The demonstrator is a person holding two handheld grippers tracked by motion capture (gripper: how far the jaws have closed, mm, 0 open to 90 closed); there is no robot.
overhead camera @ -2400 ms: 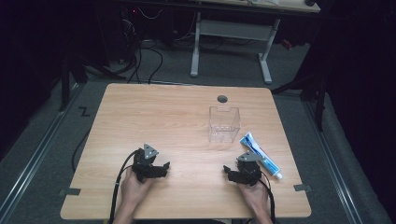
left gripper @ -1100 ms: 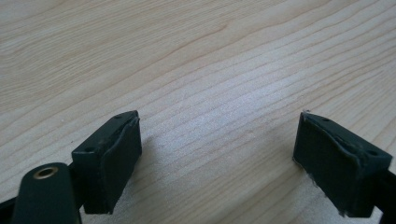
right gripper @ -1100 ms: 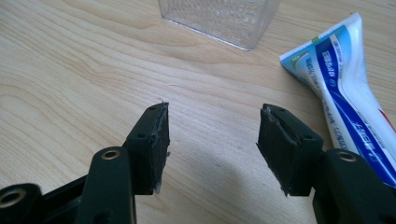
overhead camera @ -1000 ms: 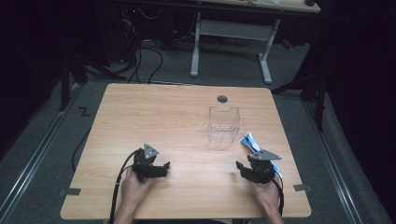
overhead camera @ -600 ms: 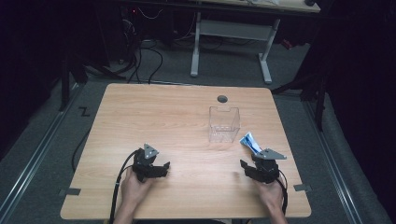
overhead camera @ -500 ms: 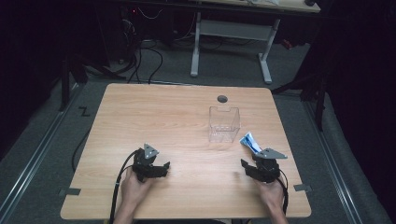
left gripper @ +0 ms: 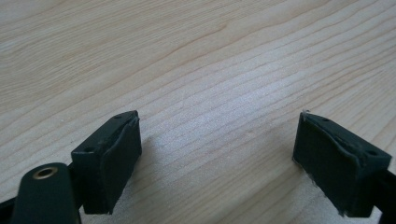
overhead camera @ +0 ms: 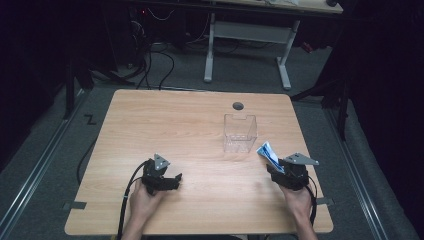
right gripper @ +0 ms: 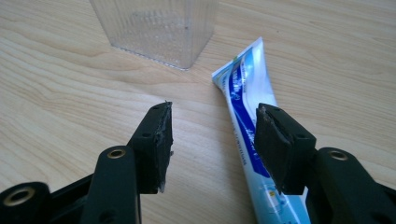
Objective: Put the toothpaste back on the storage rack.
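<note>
A white and blue toothpaste tube (right gripper: 245, 116) lies flat on the wooden table (overhead camera: 190, 130), at the right near the front; its crimped end (overhead camera: 266, 151) points toward a clear plastic box (overhead camera: 240, 133). My right gripper (right gripper: 212, 140) stands open just over the tube, whose body passes under the right-hand jaw. In the high view that gripper (overhead camera: 286, 172) covers the tube's near end. My left gripper (left gripper: 217, 149) rests open on bare wood at the front left (overhead camera: 161, 177), with nothing between its jaws.
The clear box (right gripper: 156, 28) stands upright just beyond the tube. A round cable hole (overhead camera: 238, 106) sits near the table's far edge. A white desk frame (overhead camera: 247, 45) and cables are on the floor behind the table.
My right gripper has moved right and slightly forward, from beside the tube to over its near end. The left gripper has not moved.
</note>
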